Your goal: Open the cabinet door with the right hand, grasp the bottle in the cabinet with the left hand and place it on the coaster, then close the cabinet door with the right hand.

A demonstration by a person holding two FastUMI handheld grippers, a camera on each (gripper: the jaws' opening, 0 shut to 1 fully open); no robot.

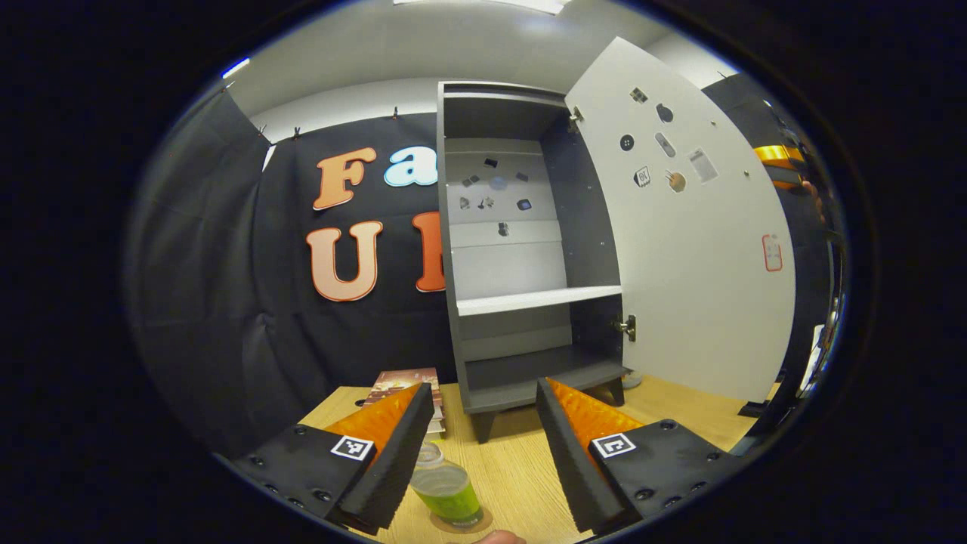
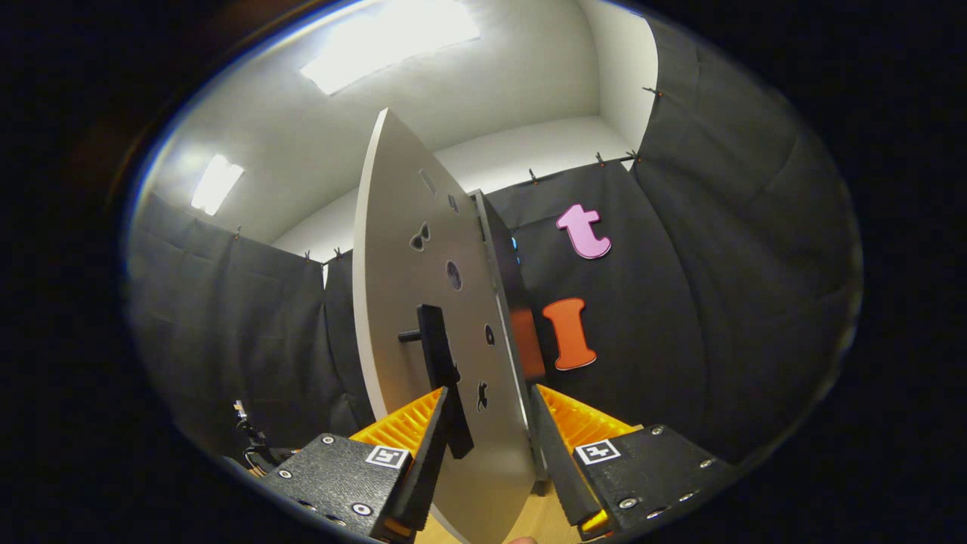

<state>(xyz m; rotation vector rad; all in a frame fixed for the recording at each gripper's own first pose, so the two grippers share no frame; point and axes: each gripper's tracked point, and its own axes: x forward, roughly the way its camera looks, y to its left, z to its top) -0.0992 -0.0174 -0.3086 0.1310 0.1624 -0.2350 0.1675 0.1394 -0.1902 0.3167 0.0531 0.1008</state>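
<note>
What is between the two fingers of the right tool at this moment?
In the right gripper view, the open cabinet door stands edge-on between the fingers of the right tool, its handle by one finger.
</note>
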